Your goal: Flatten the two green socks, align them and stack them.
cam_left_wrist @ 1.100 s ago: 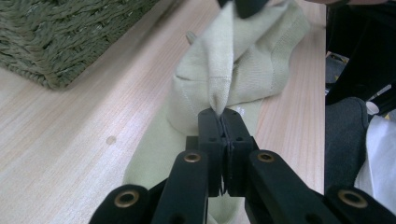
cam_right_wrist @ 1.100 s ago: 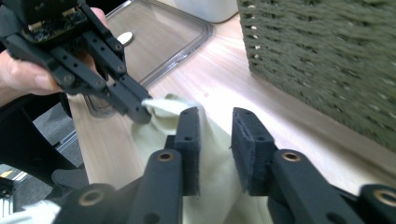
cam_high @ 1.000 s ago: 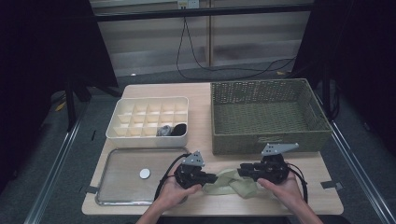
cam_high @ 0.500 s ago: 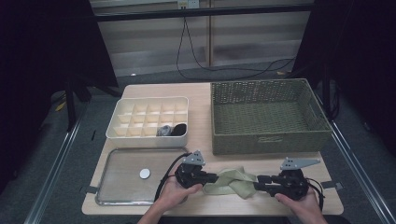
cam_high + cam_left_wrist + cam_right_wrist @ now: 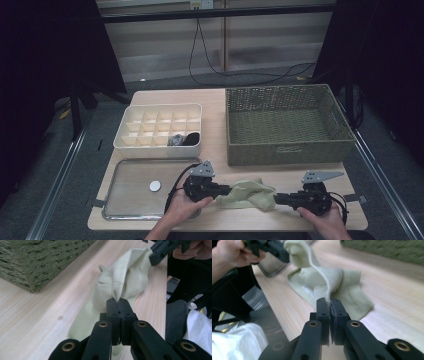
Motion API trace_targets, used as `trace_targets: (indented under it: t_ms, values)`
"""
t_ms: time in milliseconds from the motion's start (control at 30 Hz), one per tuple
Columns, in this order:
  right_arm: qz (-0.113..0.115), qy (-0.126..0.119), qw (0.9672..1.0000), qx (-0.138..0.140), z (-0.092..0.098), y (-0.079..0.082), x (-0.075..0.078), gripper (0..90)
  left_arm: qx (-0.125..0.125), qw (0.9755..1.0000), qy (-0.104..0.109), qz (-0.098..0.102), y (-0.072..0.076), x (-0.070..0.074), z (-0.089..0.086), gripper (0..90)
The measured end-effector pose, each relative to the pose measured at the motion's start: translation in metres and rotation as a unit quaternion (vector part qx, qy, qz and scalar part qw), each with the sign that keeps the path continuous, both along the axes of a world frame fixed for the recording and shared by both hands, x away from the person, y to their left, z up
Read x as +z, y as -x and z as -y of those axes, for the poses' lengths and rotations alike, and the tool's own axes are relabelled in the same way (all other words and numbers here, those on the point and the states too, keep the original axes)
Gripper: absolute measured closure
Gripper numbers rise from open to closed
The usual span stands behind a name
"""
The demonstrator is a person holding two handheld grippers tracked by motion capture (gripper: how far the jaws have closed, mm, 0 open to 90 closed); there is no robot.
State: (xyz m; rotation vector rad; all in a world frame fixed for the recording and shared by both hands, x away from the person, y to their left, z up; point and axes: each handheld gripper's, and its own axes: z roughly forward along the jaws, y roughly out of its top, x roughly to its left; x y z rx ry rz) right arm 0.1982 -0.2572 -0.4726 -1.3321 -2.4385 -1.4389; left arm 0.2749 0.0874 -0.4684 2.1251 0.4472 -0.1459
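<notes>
At the table's six-o'clock edge, the left gripper (image 5: 223, 190) is pinching one edge of the pale green sock (image 5: 248, 194), jaws clamped on the fabric. At four o'clock the right gripper (image 5: 276, 199), whose jaws have just been closing, is now nipping the opposite edge. Compared with a second ago, it is sitting farther right and the sock is pulled longer. Stretching looks begun; folding and stowing remain. Farther off, the divided box (image 5: 159, 128) at eleven and the basket (image 5: 286, 123) at one are waiting.
</notes>
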Motion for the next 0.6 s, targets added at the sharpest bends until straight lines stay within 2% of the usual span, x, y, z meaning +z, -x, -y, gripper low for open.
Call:
trace_targets:
  t_ms: [133,267,333,367,433,600]
  values:
    - [0.015,-0.010,0.9998,-0.012,0.009,0.000,0.008,87.0,0.012,0.9999,0.007,0.004,0.001,0.005,-0.008,89.1]
    - [0.028,-0.018,0.9992,-0.023,0.015,0.000,0.015,87.3,0.009,0.9998,0.018,0.010,0.005,0.011,-0.011,89.4]
    - [0.033,-0.017,0.9989,-0.029,0.018,0.000,0.018,87.6,0.018,0.9994,0.019,0.024,0.010,0.015,-0.013,89.8]
    - [0.032,-0.017,0.9989,-0.030,0.019,0.000,0.018,87.7,0.017,0.9993,0.026,0.021,0.011,0.016,-0.013,90.0]
    - [0.034,-0.011,0.9987,-0.035,0.019,0.002,0.019,87.7,0.014,0.9994,0.025,0.017,0.013,0.018,-0.014,90.0]
    - [0.040,-0.023,0.9984,-0.032,0.019,0.007,0.025,87.7,0.006,0.9995,0.027,0.012,0.024,0.022,-0.024,90.0]
